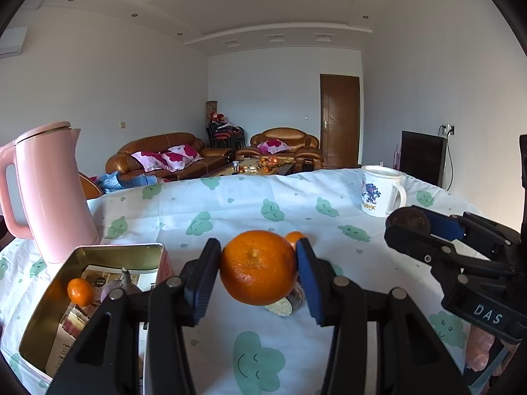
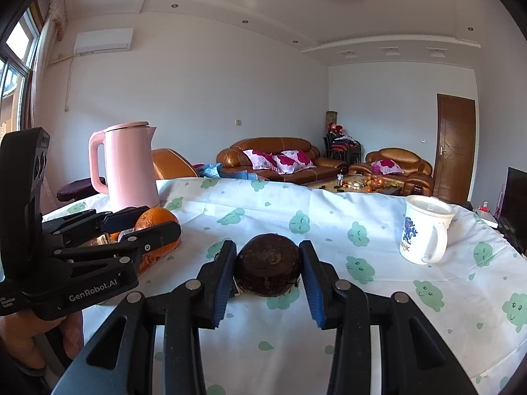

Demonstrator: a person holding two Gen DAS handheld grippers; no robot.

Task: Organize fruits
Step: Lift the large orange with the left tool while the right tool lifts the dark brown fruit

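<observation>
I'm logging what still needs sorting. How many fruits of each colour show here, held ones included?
Orange: 3: large orange in left gripper, small one behind it, small one in tin.
Dark brown: 1: fruit in right gripper.
Total: 4

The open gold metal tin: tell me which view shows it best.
The left wrist view: the open gold metal tin shows its rim, inner walls and contents, a small orange fruit and paper packets. In the right wrist view the left tongs hide nearly all of it.
</observation>
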